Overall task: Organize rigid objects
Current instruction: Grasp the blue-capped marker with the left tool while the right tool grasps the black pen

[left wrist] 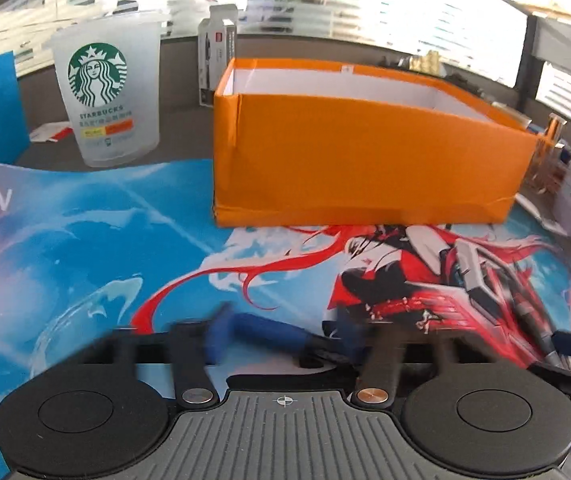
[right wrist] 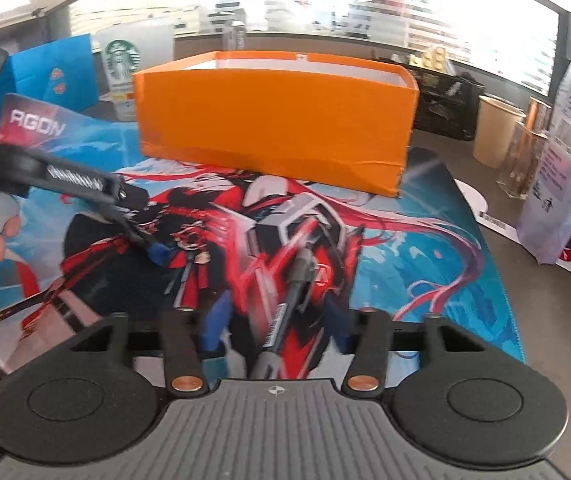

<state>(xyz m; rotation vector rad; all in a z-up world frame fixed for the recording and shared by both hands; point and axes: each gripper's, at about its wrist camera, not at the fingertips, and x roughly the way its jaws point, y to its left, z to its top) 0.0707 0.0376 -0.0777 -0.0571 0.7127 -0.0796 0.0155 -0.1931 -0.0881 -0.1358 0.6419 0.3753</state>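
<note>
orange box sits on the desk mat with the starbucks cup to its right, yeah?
Not quite. In the left wrist view the orange box does sit on the desk mat, but the Starbucks cup stands to its left, not its right.

Your grey desk (left wrist: pixel 189 148) carries a printed AGON desk mat (right wrist: pixel 425 264). On the mat: orange open-top box (left wrist: pixel 365 160) at the far edge, dark pen (right wrist: pixel 295 284) near you. Off the mat: Starbucks cup (left wrist: pixel 105 92) far left, beige cup (right wrist: pixel 495 132) far right.

One orange box (left wrist: pixel 365 160); one Starbucks cup (left wrist: pixel 105 92); one pen (right wrist: pixel 293 292); one desk mat (left wrist: pixel 85 248).
</note>
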